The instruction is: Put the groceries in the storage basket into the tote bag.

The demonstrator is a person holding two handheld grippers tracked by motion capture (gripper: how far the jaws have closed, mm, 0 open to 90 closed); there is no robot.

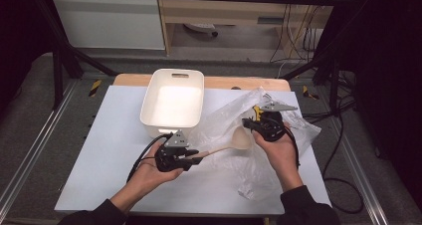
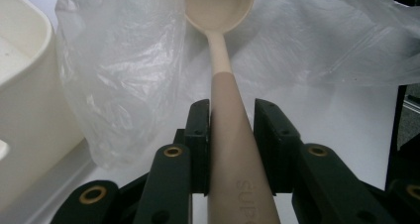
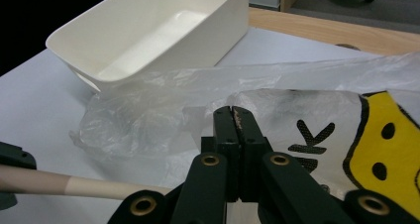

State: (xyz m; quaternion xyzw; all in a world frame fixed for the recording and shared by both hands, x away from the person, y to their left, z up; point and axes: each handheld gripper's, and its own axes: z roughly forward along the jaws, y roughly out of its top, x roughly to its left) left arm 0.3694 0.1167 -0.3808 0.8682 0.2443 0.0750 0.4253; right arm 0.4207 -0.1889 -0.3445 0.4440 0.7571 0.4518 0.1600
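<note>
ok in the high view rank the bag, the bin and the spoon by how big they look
1. bag, the widest spread, though crumpled and see-through so its edges are vague
2. bin, close behind the bag
3. spoon, clearly smallest

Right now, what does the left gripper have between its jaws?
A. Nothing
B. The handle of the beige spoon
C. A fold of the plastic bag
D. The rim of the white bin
B: in the left gripper view the left gripper has its jaws closed on the handle of the beige spoon, whose bowl points toward the plastic bag.
</note>
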